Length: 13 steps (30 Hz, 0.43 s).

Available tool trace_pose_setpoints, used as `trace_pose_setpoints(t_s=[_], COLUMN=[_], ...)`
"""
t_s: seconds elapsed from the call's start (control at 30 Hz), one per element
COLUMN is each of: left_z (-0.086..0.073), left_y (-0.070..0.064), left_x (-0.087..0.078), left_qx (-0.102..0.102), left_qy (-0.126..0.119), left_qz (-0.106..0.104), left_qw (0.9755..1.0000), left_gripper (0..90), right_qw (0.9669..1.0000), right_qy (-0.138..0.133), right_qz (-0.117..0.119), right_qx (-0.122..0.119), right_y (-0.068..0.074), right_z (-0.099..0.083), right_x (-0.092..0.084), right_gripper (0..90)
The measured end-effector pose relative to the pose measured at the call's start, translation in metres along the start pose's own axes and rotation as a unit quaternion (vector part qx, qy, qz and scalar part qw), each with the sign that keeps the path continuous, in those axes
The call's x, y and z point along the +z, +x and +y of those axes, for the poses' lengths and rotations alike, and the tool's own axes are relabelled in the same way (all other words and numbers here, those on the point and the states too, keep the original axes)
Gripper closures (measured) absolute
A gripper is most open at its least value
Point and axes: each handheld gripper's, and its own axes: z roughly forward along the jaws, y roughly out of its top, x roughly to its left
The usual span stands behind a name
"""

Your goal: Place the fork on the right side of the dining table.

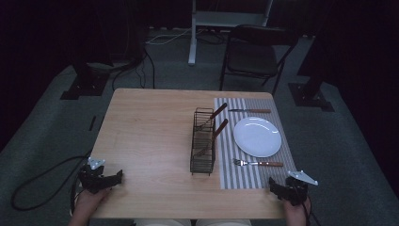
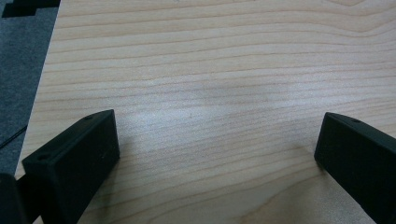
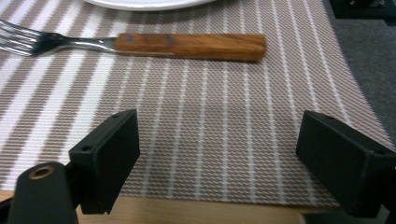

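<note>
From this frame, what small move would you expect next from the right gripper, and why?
Probably a short advance of the right gripper toward the fork. Its jaws stand wide open and empty over the striped placemat, and the fork's wooden handle lies just ahead of them beside the plate. The left gripper, also open, sits over bare table, far from any cutlery.

1. A placemat point(image 1: 251, 176) lies on the bench's point(image 1: 150, 141) right half.
2. A plate point(image 1: 257, 136) sits on the placemat, with a fork point(image 1: 259, 163) before it and what seems a knife point(image 1: 249, 111) behind it.
3. A wire caddy point(image 1: 203, 141) stands left of the plate, with utensils in it.
4. The left gripper point(image 1: 117, 178) and right gripper point(image 1: 274, 184) rest at the near corners.
</note>
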Motion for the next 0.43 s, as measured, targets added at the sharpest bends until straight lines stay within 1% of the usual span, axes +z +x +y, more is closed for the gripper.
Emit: trace_pose_setpoints(t_s=[0.07,0.17,0.2,0.3,0.37,0.4,0.43], left_z=[0.0,0.0,0.0,0.0,0.0001,0.0,0.0], left_y=[0.0,0.0,0.0,0.0,-0.0001,-0.0008,-0.0012], left_x=[0.0,0.0,0.0,0.0,-0.0001,0.0001,0.0], left_qx=[0.0,0.0,0.0,0.0,0.004,0.012,0.015], left_qy=[0.0,0.0,0.0,0.0,0.0,-0.001,-0.001], left_qz=[0.0,0.0,0.0,0.0,-0.003,-0.011,-0.014], left_qw=[1.0,1.0,1.0,1.0,1.0,0.9999,0.9998], left_gripper=[0.2,0.2,0.2,0.2,0.3,0.3,0.3], right_qw=[0.9999,0.9999,0.9998,0.9998,0.9998,0.9998,0.9998], right_qy=[0.0,-0.001,0.002,0.001,0.001,0.001,0.001], right_qz=[-0.011,-0.012,-0.021,-0.02,-0.021,-0.021,-0.021], right_qx=[0.004,0.008,-0.001,-0.003,-0.003,-0.003,-0.003], right_y=[-0.0027,-0.004,-0.0026,-0.0028,-0.0026,-0.0026,-0.0025], right_z=[-0.0019,-0.0024,-0.0029,-0.0035,-0.0036,-0.0036,-0.0036], right_x=[-0.0001,-0.0003,0.0,-0.0002,-0.0002,-0.0002,-0.0002], right_gripper=[13.5,13.5,13.5,13.5,13.4,13.4,13.4])
